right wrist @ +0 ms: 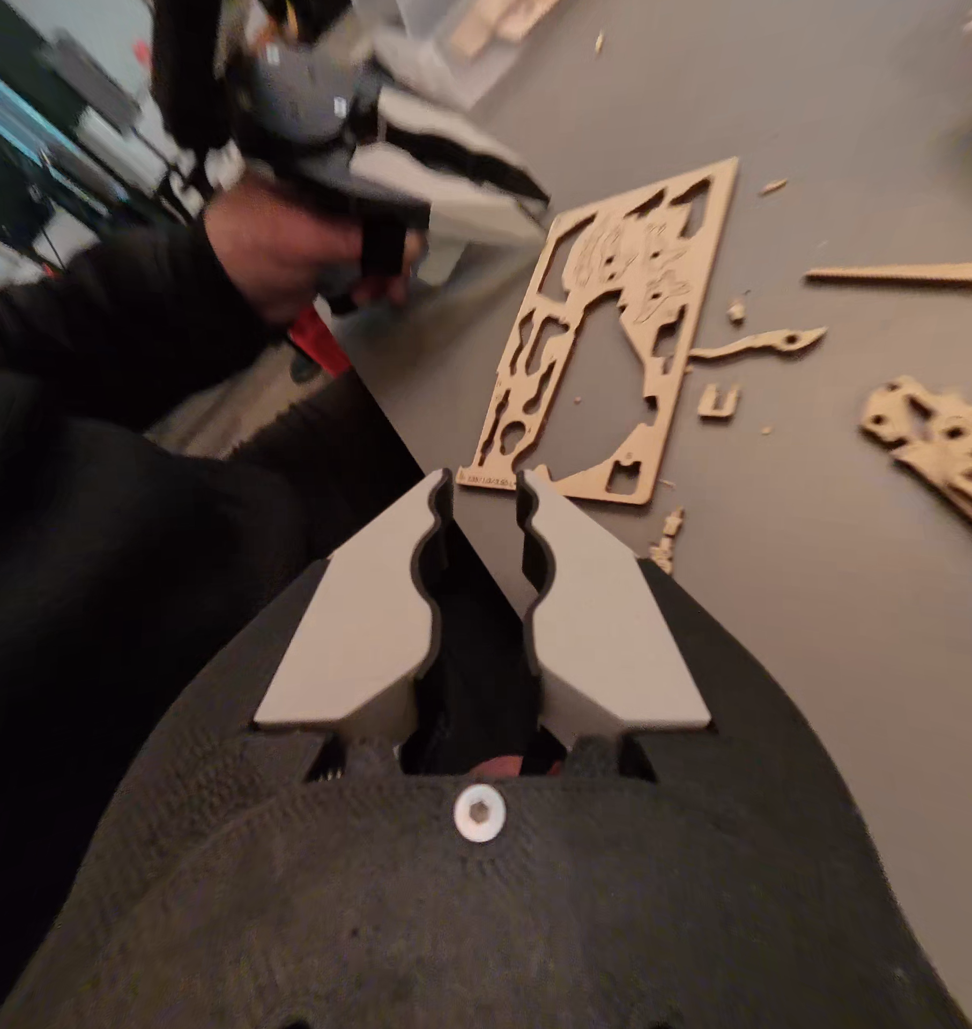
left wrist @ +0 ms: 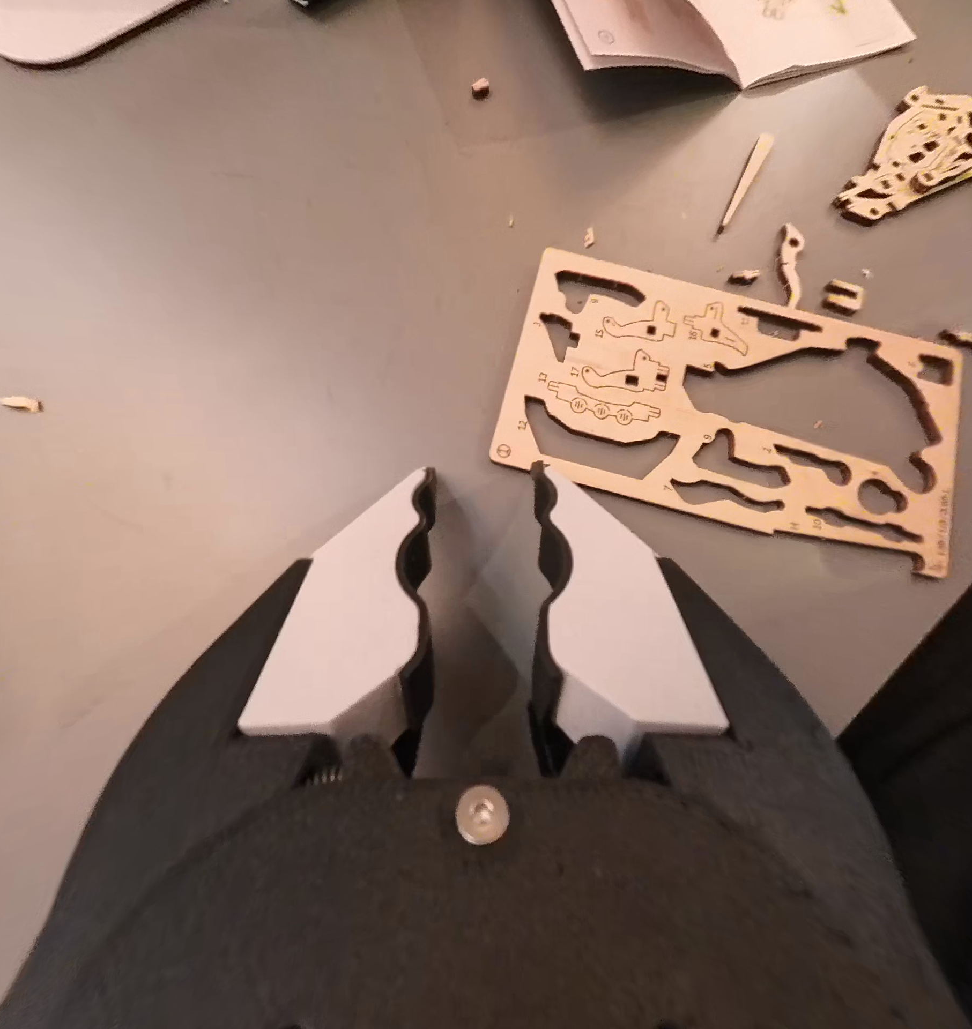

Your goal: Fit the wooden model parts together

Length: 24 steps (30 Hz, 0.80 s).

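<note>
In the left wrist view my left gripper (left wrist: pixel 484 473) is open and empty over the grey table (left wrist: pixel 249 278); its right fingertip (left wrist: pixel 540 473) is at the near corner of a flat wooden parts sheet (left wrist: pixel 617 356) with several cut-outs. A partly built wooden model (left wrist: pixel 918 156) lies at the far right. In the right wrist view my right gripper (right wrist: pixel 483 481) is open and empty at the table's edge, just short of the same sheet (right wrist: pixel 667 267). The left gripper (right wrist: pixel 455 189) shows there, blurred, in a hand (right wrist: pixel 272 256). The model (right wrist: pixel 940 451) lies at the right.
Loose pieces lie by the sheet: a curved piece (left wrist: pixel 790 261) (right wrist: pixel 762 348), a small U-shaped piece (left wrist: pixel 843 295) (right wrist: pixel 720 401), a pointed stick (left wrist: pixel 745 178) (right wrist: pixel 907 275) and chips. An open booklet (left wrist: pixel 723 33) lies at the back. Dark clothing (right wrist: pixel 110 557) fills the left. My right fingertips sit around 20 cm from my left ones. My right gripper is the nearer one to the small U-shaped piece (left wrist: pixel 843 295): about 7 cm, against 15 cm.
</note>
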Motion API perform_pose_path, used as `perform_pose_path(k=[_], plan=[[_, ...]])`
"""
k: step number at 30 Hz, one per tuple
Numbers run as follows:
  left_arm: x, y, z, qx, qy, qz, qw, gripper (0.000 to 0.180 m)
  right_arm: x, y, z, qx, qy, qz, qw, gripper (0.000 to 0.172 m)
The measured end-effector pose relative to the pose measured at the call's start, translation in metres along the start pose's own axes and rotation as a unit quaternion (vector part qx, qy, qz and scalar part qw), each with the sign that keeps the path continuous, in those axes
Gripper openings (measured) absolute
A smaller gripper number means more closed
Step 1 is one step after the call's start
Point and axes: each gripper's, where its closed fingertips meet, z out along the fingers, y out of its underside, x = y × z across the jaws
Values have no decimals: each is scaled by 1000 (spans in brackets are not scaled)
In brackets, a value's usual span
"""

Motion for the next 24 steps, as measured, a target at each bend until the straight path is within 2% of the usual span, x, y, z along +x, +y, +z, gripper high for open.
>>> perform_pose_path(k=[4,10,16,24], plan=[[3,-4,4,3,22,2,1000,37,3,21,20,-67,33,-31,997,14],[4,-22,7,27,49,40,998,49,4,22,23,-71,40,-33,996,3],[24,-22,21,-5,127,72,989,43,5,23,24,-70,39,-33,996,0],[26,-28,20,-2,140,52,989,31,5,23,23,-69,39,-36,996,0]])
